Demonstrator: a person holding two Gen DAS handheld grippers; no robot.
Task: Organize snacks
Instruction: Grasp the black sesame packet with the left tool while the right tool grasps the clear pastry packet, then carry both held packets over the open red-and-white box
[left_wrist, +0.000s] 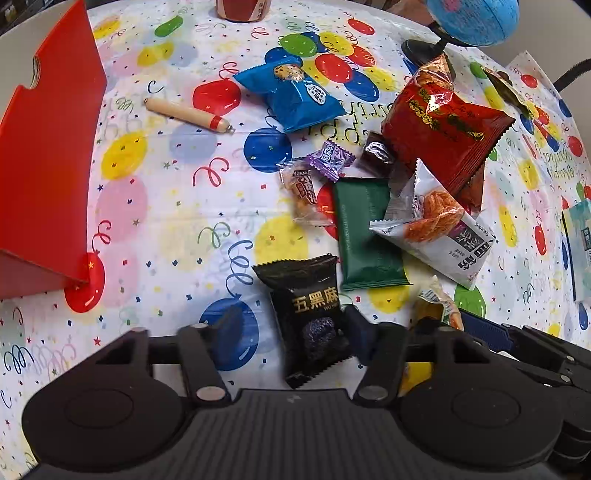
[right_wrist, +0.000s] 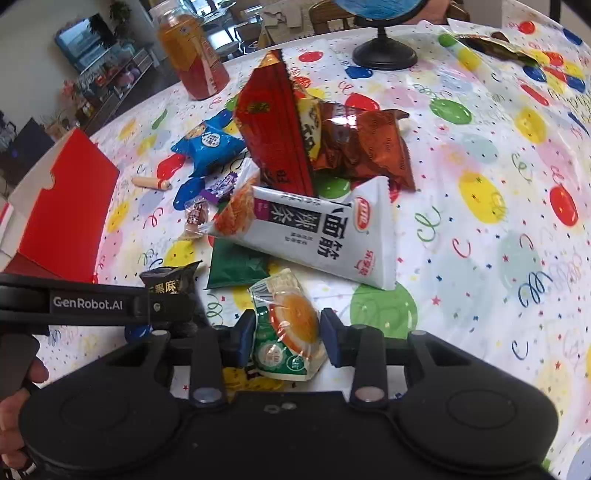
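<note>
Tongs work a scatter of snacks on a balloon-print desk (left_wrist: 177, 206), one pair per packet. Nearest the left camera, the left tongs (left_wrist: 291, 325) stand narrowed around a black sesame packet (left_wrist: 310, 314); the right-side pad touches its edge, while the left pad's contact is too blurred to tell. Nearest the right camera, the right tongs (right_wrist: 288, 332) sit half-closed astride a green-and-orange packet (right_wrist: 288, 328), pads just beside its edges, a firm pinch not yet shown.

Both packets lie at six o'clock of the pile. Beyond them, toward twelve, sit a dark green packet (left_wrist: 365, 236), a white gluten-strip packet (right_wrist: 317, 236) lying partly over it, then a red bag (left_wrist: 443, 129) and a blue cookie packet (left_wrist: 291, 96). A red box (left_wrist: 40, 158) stands at nine o'clock, the likely destination.

Doing this step well means closing squarely across each packet's body, not its crinkly seal, and squeezing gently enough to spare the contents. Lifting should go straight up: the white packet is close to the green-and-orange one and could drag. The two tools are near each other, so they should part before swinging toward the box.
</note>
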